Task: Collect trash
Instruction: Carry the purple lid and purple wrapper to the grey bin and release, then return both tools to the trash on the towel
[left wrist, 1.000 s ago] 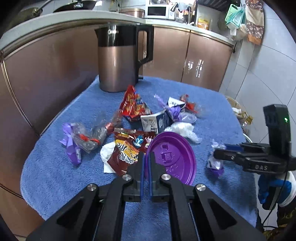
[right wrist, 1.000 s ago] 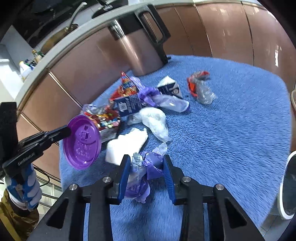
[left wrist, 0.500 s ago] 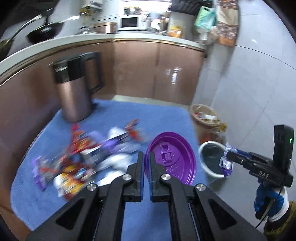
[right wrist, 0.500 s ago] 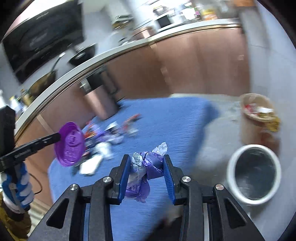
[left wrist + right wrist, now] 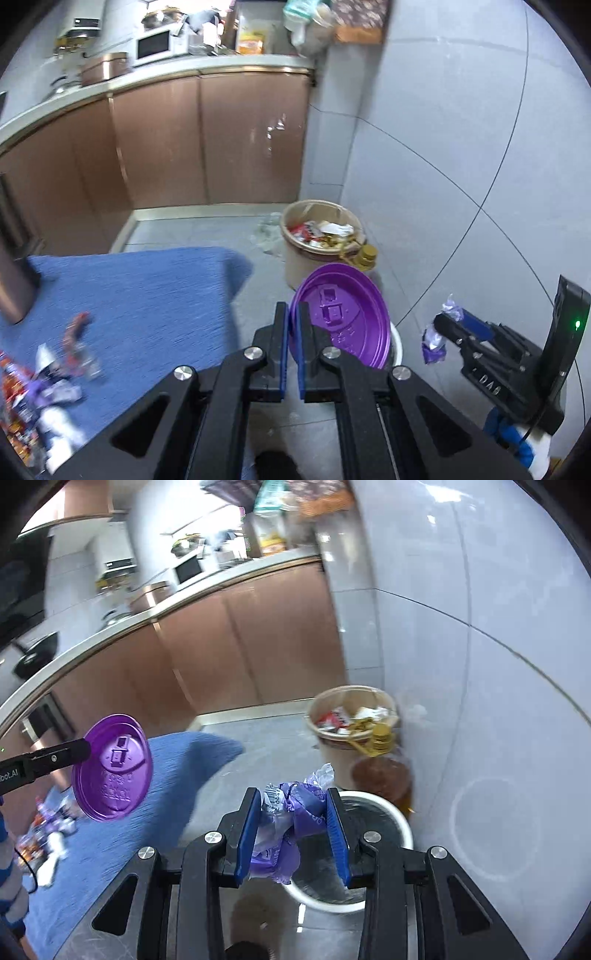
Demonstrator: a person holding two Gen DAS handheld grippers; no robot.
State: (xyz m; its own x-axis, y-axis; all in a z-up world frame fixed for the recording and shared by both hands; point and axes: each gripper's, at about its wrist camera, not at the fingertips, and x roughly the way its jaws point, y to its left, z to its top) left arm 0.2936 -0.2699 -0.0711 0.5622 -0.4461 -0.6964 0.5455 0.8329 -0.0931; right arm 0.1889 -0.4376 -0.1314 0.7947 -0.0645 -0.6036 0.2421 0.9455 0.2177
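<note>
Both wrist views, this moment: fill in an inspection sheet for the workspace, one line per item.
Surface: blue towel over a table, its corner by the grey floor.
Job's things: purple lid and crumpled purple wrapper, both held; white bin on the floor beneath the wrapper; tan bin behind it, full.
Clutter: blurred wrappers left on the towel; amber bottle beside the bins.
Grippers: left gripper shut on the lid's edge; right gripper shut on the wrapper.
Cables: thin black cable under the right gripper.
Surroundings: copper cabinets, microwave on the counter, grey tiled wall.
</note>
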